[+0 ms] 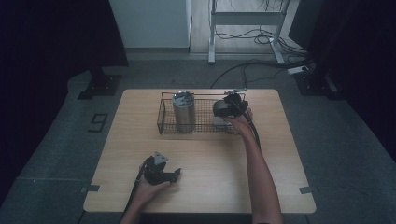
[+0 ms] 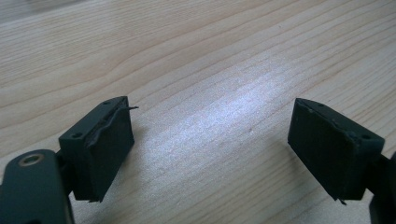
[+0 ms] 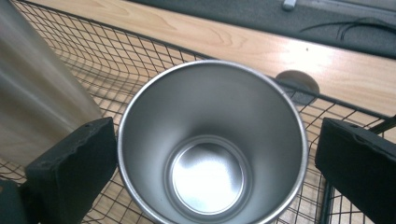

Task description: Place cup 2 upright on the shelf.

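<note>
Inside the wire basket, at its right end: a smooth, round steel cup, upright, mouth open, polished wall tapering to a flat base. Straddling the cup's rim, the right gripper, released, with matte black block pads on either side and none pressing. At the basket's left end, a taller brushed-metal tumbler, cylindrical. Well in front of the basket, on the pale wood-grain table, the left gripper, jaws spread apart over bare wood, grasping nothing.
</note>
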The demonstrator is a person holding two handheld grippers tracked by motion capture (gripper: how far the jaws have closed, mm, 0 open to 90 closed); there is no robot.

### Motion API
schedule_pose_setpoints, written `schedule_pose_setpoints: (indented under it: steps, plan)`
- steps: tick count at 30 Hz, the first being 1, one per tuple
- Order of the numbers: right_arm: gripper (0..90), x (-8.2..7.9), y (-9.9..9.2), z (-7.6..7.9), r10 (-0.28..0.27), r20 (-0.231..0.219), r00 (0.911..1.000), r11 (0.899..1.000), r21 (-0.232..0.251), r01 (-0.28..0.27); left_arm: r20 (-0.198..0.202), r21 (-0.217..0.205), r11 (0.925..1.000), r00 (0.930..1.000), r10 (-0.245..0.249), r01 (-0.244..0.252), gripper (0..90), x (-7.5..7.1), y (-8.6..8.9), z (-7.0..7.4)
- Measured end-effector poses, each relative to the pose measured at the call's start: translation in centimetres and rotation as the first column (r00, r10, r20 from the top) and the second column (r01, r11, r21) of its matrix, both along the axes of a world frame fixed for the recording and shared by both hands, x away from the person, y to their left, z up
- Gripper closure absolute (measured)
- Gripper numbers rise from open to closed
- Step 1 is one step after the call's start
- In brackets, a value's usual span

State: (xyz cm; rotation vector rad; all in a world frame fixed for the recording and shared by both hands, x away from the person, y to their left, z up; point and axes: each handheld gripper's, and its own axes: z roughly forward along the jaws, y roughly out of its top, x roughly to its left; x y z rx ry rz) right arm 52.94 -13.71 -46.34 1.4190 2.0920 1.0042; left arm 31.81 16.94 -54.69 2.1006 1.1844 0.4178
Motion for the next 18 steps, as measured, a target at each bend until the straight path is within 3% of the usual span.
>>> schedule_pose_setpoints:
  steps: [14,18]
  plan:
    - [2.3,-1.8,-0.4,0.8,0.016,0.052,0.9985,1.0,0.02,-0.017,-0.002,-0.002,1.0,1.0,-0.003,0.003,14.1,0.0,0.0,0.0]
    - [5.0,-3.0,-0.6,1.3,0.021,0.087,0.996,0.999,0.038,-0.024,-0.001,0.002,1.0,1.0,-0.002,0.002,14.2,0.0,0.0,0.0]
